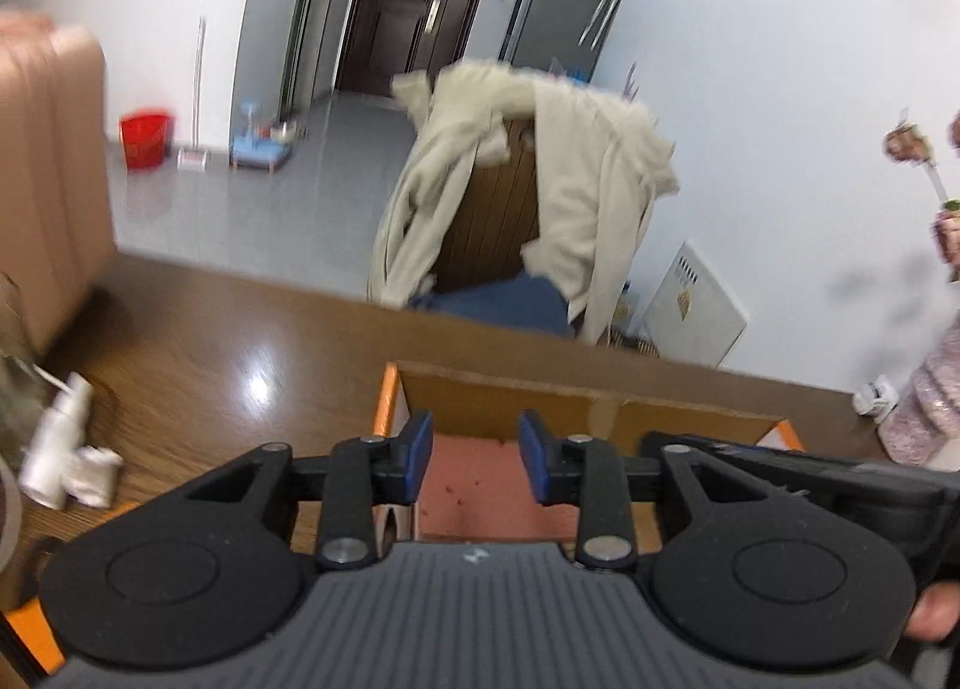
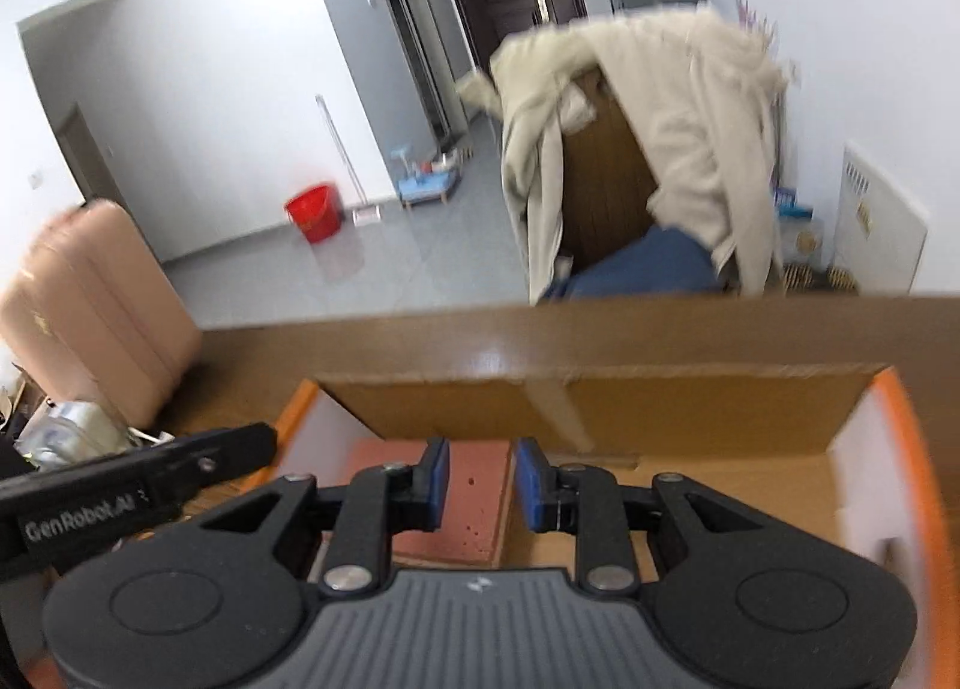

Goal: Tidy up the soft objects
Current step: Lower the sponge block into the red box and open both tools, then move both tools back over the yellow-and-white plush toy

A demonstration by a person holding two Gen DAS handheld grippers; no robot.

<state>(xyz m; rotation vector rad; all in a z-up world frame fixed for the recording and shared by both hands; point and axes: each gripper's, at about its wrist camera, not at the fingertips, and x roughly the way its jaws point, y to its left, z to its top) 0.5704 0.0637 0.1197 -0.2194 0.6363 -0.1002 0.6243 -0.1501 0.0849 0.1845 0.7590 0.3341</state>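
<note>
I am looking over the brown wooden bench (image 1: 198, 329), which is taking up the lower half of both views. Behind it a cream coat (image 1: 594, 197) is hanging over a dark wooden chair (image 1: 492, 215), with something blue (image 1: 504, 302) lying on the seat. A pink suitcase (image 2: 90, 305) is standing at the bench's left end.

On the bench an open cardboard box with orange edges (image 2: 708, 407) is sitting right under my grippers. Inside it, a pinkish-red sponge block (image 2: 474, 497) is lying flat on the box floor, toward the left side.

I am holding the left gripper (image 1: 475, 461) above the box with its blue pads (image 1: 420, 458) spread apart; nothing is sitting between them, and the sponge block (image 1: 480, 485) is showing through the gap below. I am keeping the right gripper (image 2: 479, 485) over the same box, its pads likewise spread and gripping nothing.

A red bucket (image 1: 144, 140) is standing on the grey floor near the far wall. A white spray bottle (image 1: 57, 437) is lying on the bench to the left of the box, blurred.
</note>
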